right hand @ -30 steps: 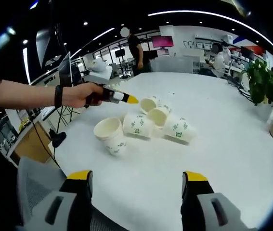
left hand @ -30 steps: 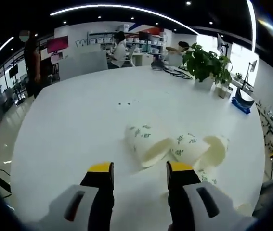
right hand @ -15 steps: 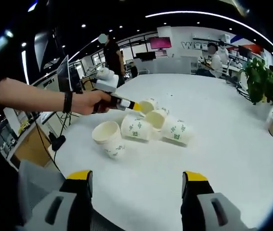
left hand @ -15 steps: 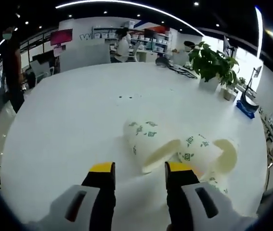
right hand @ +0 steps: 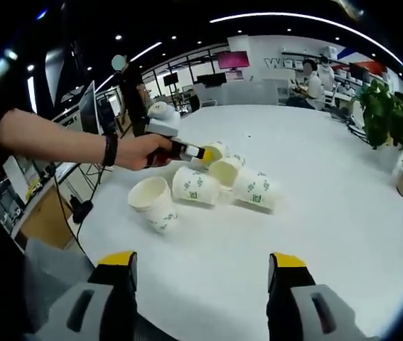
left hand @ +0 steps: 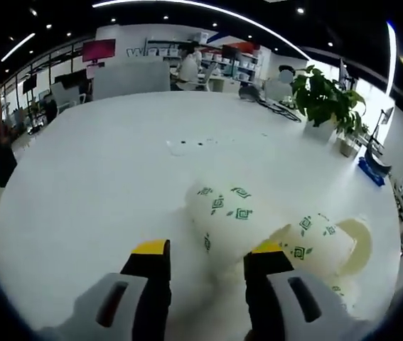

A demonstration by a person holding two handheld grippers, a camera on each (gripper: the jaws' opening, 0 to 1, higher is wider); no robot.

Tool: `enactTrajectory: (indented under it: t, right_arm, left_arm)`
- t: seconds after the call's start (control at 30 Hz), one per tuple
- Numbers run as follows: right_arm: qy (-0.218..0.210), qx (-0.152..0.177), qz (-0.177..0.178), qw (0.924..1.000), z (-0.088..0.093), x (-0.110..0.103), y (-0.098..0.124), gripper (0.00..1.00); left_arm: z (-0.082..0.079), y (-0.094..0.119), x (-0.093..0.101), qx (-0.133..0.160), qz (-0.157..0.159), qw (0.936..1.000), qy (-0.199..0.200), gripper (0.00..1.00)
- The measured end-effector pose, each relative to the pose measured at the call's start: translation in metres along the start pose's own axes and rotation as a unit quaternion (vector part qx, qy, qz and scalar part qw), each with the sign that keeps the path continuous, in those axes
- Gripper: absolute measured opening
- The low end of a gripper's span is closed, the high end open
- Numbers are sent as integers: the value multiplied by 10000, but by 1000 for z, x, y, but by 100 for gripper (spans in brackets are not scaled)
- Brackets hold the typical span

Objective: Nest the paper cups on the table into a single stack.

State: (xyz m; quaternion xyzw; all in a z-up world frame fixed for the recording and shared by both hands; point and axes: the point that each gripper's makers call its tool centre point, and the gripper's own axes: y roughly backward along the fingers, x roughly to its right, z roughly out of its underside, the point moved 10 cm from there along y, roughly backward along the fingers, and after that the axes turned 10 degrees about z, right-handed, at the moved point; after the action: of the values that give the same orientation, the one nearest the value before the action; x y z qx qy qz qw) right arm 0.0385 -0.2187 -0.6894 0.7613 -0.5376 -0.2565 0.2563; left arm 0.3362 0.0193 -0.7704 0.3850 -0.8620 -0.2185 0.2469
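Left tool [left hand: 205,252], jaws apart, now closer to the paper cups [left hand: 233,217] | right tool [right hand: 201,266] stays parted above the tabletop [right hand: 315,177]

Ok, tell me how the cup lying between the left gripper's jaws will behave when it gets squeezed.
The paper cup lies on its side on the table, so it will probably roll if nudged. Its thin paper wall looks likely to dent under a firm squeeze from the left gripper. It appears empty, so probably very light.
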Motion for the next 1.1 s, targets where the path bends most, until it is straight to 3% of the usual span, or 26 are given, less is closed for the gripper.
enactTrajectory:
  t: [0.1, 0.2, 0.43, 0.87, 1.0, 1.1]
  right_arm:
    - [-17, -15, 7, 10000, -2, 1, -2, 75]
    - [-18, -32, 7, 10000, -4, 1, -5, 74]
    - [-69, -63, 24, 10000, -2, 3, -8, 74]
    - [8, -70, -21, 10000, -4, 3, -13, 74]
    - [54, -45, -64, 10000, -7, 1, -14, 74]
    - [75, -20, -86, 9999, -8, -1, -15, 74]
  left_arm:
    - [3, -6, -4, -9, -34, 10000, -18, 36]
    - [1, -5, -5, 131, -84, 9997, 213, 32]
    - [-4, -18, -8, 292, -110, 9994, 171, 1]
    - [-13, 3, -12, 123, -26, 9999, 16, 0]
    - [-11, 10, -19, 79, -53, 9999, 34, 0]
    - [-17, 13, -37, 79, -69, 9999, 33, 0]
